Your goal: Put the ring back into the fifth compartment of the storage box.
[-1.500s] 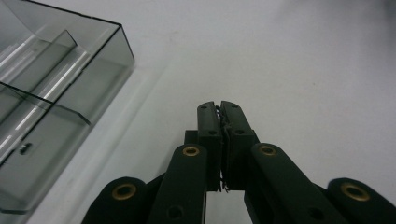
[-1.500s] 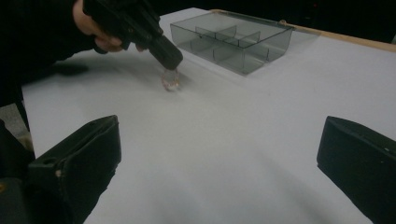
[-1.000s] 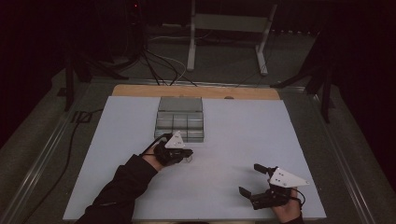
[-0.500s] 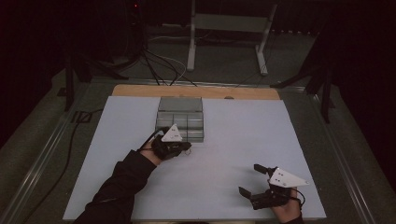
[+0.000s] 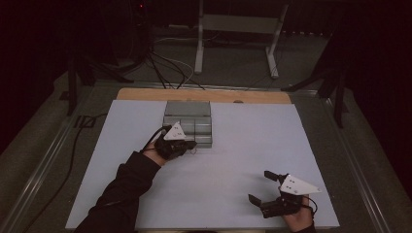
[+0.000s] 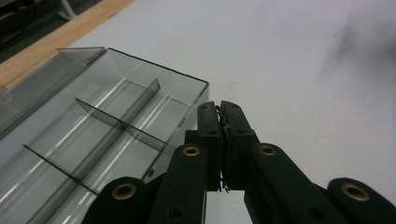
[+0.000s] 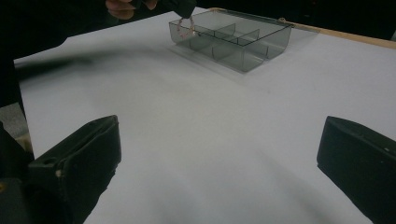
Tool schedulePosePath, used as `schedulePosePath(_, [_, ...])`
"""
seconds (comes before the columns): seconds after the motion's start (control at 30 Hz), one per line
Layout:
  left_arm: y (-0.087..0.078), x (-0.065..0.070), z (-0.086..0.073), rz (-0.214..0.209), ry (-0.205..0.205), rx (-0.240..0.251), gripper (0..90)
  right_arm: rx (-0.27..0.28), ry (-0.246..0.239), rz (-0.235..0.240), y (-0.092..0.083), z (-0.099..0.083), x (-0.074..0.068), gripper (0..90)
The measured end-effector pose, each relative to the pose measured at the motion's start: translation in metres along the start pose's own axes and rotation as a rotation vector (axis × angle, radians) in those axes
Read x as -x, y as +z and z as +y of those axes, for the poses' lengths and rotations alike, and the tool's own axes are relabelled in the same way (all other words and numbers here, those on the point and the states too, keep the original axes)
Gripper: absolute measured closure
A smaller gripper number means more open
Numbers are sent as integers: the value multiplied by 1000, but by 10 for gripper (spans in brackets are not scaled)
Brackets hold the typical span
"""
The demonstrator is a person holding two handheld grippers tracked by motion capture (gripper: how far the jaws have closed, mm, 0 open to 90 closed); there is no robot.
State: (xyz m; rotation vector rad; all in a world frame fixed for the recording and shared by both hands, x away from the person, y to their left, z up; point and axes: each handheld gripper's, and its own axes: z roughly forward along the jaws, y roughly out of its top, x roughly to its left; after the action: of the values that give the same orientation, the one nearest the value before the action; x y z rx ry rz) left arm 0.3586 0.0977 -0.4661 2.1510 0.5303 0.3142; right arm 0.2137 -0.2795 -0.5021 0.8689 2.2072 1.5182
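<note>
My left gripper [image 6: 220, 140] held a thin ring [image 7: 185, 26] pinched at the near corner of the divided box [image 5: 188, 124] (not yet dropped in); my right gripper [image 5: 265, 188] waited wide, well apart from the box.

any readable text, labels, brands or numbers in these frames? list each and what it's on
None readable.
Grey plates on the left gripper and right gripper: small dark dots, no legible characters.
Clear divided box: no label or print visible.
White table sheet: blank.
</note>
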Motion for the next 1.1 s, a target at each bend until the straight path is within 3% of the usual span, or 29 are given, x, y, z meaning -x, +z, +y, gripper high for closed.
schedulePosePath(0.43, [5,-17,-1,20,-31,5,900,-2,-2,-5,0,0,0,0])
schedulePosePath(0.73, [4,-30,3,55,-50,28,900,-3,-2,-5,0,-1,0,0])
schedulePosePath(1.03, [11,-40,2,75,-57,10,900,-5,-2,-7,0,-1,0,0])
schedulePosePath(1.1, [13,-43,0,71,-74,12,900,-4,-2,-7,0,-1,0,0])
